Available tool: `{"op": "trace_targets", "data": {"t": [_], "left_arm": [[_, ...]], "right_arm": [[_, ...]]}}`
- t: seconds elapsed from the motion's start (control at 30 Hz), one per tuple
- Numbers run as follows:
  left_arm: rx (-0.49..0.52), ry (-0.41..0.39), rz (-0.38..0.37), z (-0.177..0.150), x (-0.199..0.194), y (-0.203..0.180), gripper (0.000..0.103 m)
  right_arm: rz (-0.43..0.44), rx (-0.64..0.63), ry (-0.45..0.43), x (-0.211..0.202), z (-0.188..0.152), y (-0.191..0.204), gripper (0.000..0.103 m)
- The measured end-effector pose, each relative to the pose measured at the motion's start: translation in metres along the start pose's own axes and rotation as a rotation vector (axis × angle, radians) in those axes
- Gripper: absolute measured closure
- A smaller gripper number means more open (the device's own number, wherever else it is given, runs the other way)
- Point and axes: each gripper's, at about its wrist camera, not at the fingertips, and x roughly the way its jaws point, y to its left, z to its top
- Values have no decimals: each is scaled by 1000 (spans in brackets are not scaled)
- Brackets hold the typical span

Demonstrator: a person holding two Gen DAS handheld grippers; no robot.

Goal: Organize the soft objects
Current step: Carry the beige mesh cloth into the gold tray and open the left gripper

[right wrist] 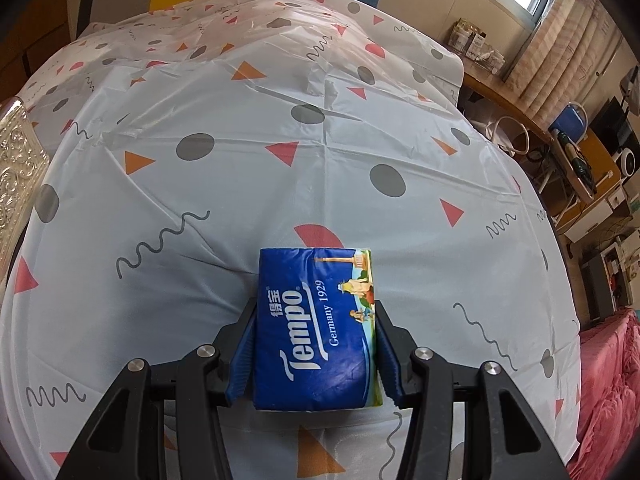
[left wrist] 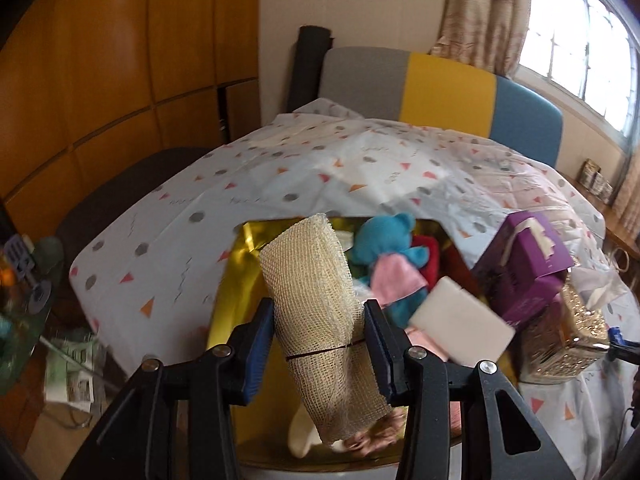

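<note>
My left gripper [left wrist: 318, 328] is shut on a cream mesh roll [left wrist: 316, 304] tied with a thin band, held tilted over a gold box [left wrist: 236, 280]. Inside the box lie a blue plush bear [left wrist: 384, 240], a pink cloth [left wrist: 396, 280], something red [left wrist: 430, 254] and a white sponge block [left wrist: 460, 324]. In the right wrist view my right gripper [right wrist: 316, 320] is shut on a blue Tempo tissue pack [right wrist: 316, 328], held just over the patterned tablecloth [right wrist: 240, 184].
A purple carton [left wrist: 524, 268] and a glittery gold tissue box [left wrist: 560, 340] stand right of the gold box; the glittery gold tissue box [right wrist: 16, 168] also shows at the left edge of the right wrist view. A striped chair back [left wrist: 440, 92] stands behind the table. Cluttered shelves [right wrist: 580, 152] lie right.
</note>
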Motion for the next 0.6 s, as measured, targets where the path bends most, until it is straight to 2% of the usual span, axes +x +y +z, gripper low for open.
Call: {"op": "trace_targets", "data": {"t": [0.2, 0.37, 0.5, 0.6], "left_arm": [[-25, 30, 2, -10, 6, 12, 58], [-65, 94, -45, -18, 19, 18, 58], [-201, 199, -158, -24, 34, 34, 58], [-225, 210, -142, -21, 40, 42, 58]], "right_arm": [[-10, -4, -3, 1, 0, 1, 51], [-16, -7, -5, 0, -1, 3, 51], [-23, -16, -8, -1, -2, 4, 51], [-27, -21, -8, -2, -2, 6, 51]]}}
